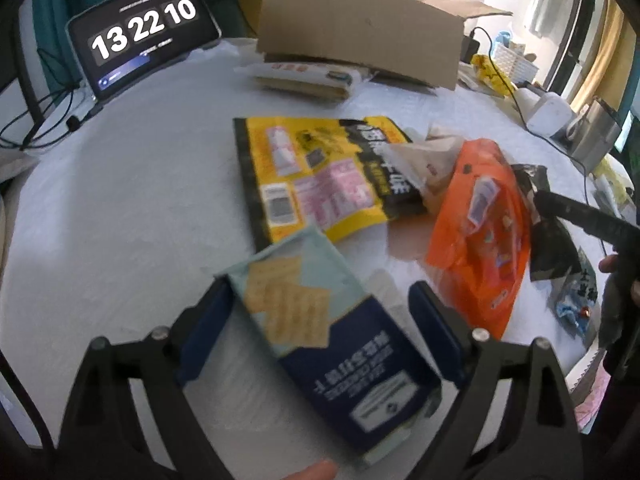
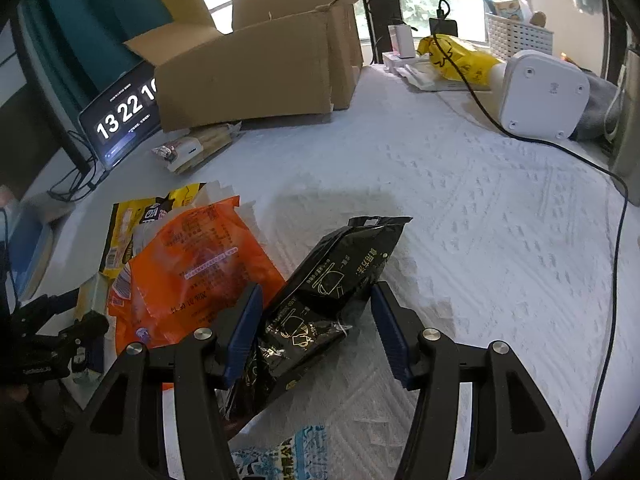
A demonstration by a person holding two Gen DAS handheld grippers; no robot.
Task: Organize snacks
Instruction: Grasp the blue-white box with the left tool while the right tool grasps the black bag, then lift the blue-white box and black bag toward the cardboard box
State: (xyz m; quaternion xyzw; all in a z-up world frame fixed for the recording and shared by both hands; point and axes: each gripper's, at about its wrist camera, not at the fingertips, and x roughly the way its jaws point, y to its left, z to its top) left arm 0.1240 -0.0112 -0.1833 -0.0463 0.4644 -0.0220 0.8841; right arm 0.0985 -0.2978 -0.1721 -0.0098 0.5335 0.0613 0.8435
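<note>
My left gripper (image 1: 320,312) stands open around a pale-blue and navy cracker box (image 1: 320,320) that lies tilted between its pads on the white cloth. A yellow snack bag (image 1: 316,176) lies just beyond it, with an orange bag (image 1: 484,240) to the right. My right gripper (image 2: 316,312) stands open around a black packet (image 2: 332,292); its left pad is against the packet, its right pad is apart. The orange bag (image 2: 192,268) and the yellow bag (image 2: 120,232) lie to its left. A blue-white packet (image 2: 280,456) lies under it.
An open cardboard box (image 1: 360,28) stands at the back, also in the right wrist view (image 2: 248,76), with a flat packet (image 1: 304,80) in front. A tablet clock (image 1: 140,32) stands back left. A white device (image 2: 540,92), black cable (image 2: 608,240) and basket (image 2: 516,36) are at right.
</note>
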